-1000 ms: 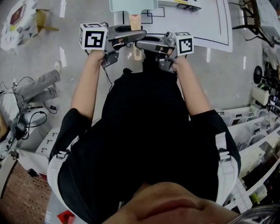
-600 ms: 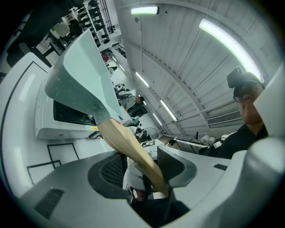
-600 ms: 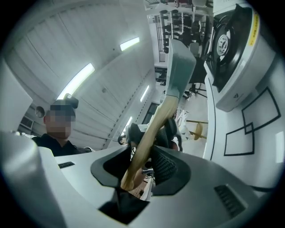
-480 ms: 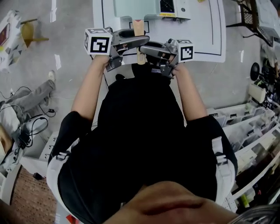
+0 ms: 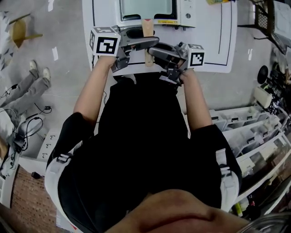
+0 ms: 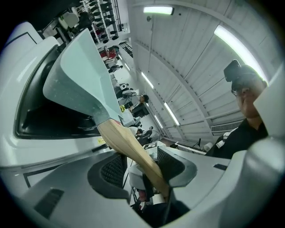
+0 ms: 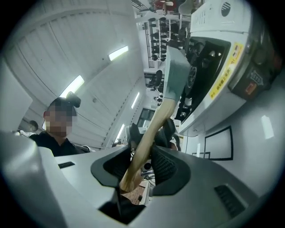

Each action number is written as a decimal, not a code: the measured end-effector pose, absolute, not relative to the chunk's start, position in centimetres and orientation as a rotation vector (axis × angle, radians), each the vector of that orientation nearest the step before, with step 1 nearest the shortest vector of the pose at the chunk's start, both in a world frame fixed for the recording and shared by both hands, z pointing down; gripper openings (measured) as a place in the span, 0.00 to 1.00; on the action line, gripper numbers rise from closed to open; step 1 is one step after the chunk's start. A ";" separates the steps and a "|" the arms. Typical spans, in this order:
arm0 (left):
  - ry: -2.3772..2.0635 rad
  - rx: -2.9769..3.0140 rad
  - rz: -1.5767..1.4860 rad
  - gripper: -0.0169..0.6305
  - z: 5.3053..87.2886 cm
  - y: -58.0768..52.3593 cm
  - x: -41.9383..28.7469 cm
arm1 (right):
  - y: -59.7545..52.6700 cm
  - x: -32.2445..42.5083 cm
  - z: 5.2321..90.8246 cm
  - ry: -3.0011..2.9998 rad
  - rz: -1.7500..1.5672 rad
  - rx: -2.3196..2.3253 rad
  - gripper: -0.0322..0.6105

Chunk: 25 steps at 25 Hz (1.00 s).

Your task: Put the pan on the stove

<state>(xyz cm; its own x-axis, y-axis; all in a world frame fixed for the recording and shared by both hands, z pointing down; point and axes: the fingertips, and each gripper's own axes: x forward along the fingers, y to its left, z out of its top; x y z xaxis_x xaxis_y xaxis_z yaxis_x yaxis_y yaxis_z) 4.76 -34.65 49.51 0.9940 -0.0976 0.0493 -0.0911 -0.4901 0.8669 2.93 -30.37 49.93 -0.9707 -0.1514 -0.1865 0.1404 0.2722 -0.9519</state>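
Observation:
A pale green square pan [image 5: 148, 7] with a wooden handle [image 5: 148, 28] hangs over the dark top of the white stove [image 5: 187, 9] at the top of the head view. My left gripper [image 5: 151, 42] and right gripper [image 5: 153, 50] meet from opposite sides and are both shut on the handle. In the left gripper view the handle [image 6: 133, 149] runs between the left gripper's [image 6: 139, 168] pads up to the pan [image 6: 80, 75], beside the stove [image 6: 20, 53]. In the right gripper view the right gripper [image 7: 139, 164] clamps the handle [image 7: 152, 129] below the pan [image 7: 176, 73] and the stove [image 7: 225, 49].
The stove stands on a white table [image 5: 213, 41] marked with black outlines. White crates and shelving [image 5: 245, 129] fill the right side. On the floor at left are a pair of shoes [image 5: 38, 70], cables [image 5: 27, 129] and a yellow chair [image 5: 20, 29].
The table and stove have come closer and slid down in the head view. The pan, still held by both grippers, has moved forward over the stove's dark top.

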 end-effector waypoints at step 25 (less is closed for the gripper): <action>-0.087 1.959 -0.061 0.37 50.3 -34.9 5.2 | -31.0 3.8 50.4 2.175 -1.798 0.067 0.28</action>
<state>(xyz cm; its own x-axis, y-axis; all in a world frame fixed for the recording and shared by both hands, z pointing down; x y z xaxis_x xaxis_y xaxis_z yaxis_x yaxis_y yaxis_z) 5.15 -34.92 50.25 0.9959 -0.0902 -0.0019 -0.0325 -0.3783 0.9251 3.84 -31.04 50.38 -0.9485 -0.1639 -0.2710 0.2354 0.2078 -0.9494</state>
